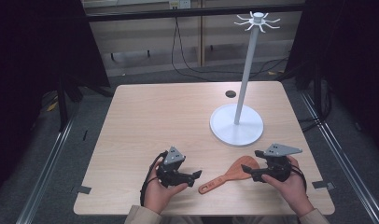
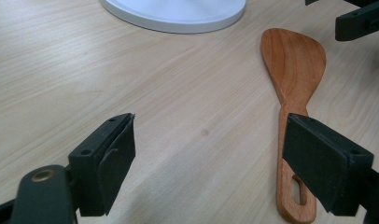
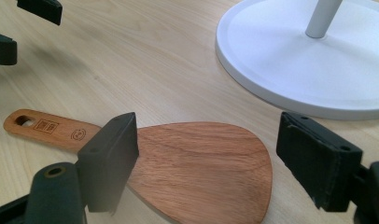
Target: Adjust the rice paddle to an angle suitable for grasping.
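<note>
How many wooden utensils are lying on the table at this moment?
1. A single wooden spatula lies flat near the front edge of the table, between the two hand-held grippers, with its blade toward the white stand's base. None hangs on the stand.

Spatula (image 3: 197,163) blade partly behind jaw; handle stamps (image 3: 45,125) perhaps logos, illegible.

On the light wooden table (image 1: 145,121), the white round-based stand with a tall pole (image 1: 237,122) is at the far right. The flat brown wooden spatula (image 1: 228,174) lies in front of it, between the left gripper (image 1: 195,175) and the right gripper (image 1: 251,173).
</note>
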